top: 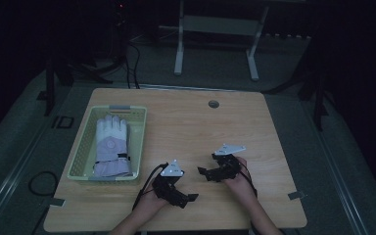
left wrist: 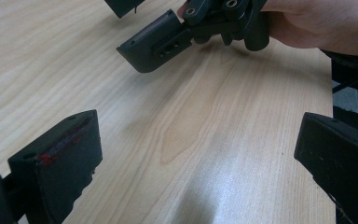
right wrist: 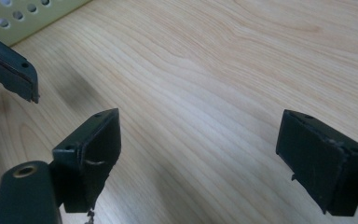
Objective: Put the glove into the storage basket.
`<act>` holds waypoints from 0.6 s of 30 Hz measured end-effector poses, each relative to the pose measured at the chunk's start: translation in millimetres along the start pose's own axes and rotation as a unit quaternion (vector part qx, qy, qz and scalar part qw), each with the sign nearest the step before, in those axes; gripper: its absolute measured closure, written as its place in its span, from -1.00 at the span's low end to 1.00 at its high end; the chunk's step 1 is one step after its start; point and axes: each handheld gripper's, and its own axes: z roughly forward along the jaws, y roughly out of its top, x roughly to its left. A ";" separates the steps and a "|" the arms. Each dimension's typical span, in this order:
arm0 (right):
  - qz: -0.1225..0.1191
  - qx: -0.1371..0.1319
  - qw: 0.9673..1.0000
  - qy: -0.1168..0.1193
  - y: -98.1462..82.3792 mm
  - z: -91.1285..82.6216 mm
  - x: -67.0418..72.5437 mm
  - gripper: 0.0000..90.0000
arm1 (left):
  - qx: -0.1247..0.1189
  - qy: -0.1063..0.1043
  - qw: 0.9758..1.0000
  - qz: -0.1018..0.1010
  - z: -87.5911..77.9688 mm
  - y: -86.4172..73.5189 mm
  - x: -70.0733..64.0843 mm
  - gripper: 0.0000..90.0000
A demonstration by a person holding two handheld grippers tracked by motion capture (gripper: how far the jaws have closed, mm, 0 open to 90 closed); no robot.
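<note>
We see both hands low on the near half of the desk (top: 186,122), each holding a gripper, nothing held. Left gripper (top: 188,198) sits near the front edge, angled toward the right one; in the left gripper view its fingers (left wrist: 60,158) are spread wide with only bare wood between them. Right gripper (top: 203,172) is just beyond and right of it, pointing left; in the right gripper view its fingers (right wrist: 91,154) are likewise released and far apart, empty. The two grippers are near each other but not touching.

The thing nearest the work is the glove (top: 110,147), white and pale lilac, lying flat inside the basket (top: 139,142), a pale green mesh tray at the desk's left side. Cuff points toward the person, fingertips away. A corner of the basket shows at the top left of the right gripper view (right wrist: 23,18).

We judge this as a rest or start pose: the glove is in the basket, no grasp in hand, neither gripper reaching yet. If the glove is to be picked next, the left gripper is the closer one; the move calls for swinging it left over the basket's near wall, descending onto the cuff and pinching the fabric without snagging the mesh. Soft cloth, so a shallow pinch may slip.
</note>
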 end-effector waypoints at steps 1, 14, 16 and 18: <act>0.001 -0.001 1.000 0.001 -2.1 -0.8 -0.7 -0.69 | -0.001 0.000 1.000 0.003 1.0 -0.6 -0.2 -0.98; -0.029 -0.004 1.000 0.001 -17.8 -6.7 -1.0 -0.69 | 0.001 0.005 1.000 0.010 3.8 -4.4 -0.8 -0.98; -0.026 -0.009 1.000 0.002 -17.8 -7.1 -1.6 -0.69 | 0.000 0.008 1.000 0.012 2.4 -4.7 -0.3 -0.98; -0.026 -0.013 1.000 0.004 -17.6 -7.9 -1.9 -0.69 | -0.008 0.009 1.000 0.008 0.6 -6.0 1.0 -0.98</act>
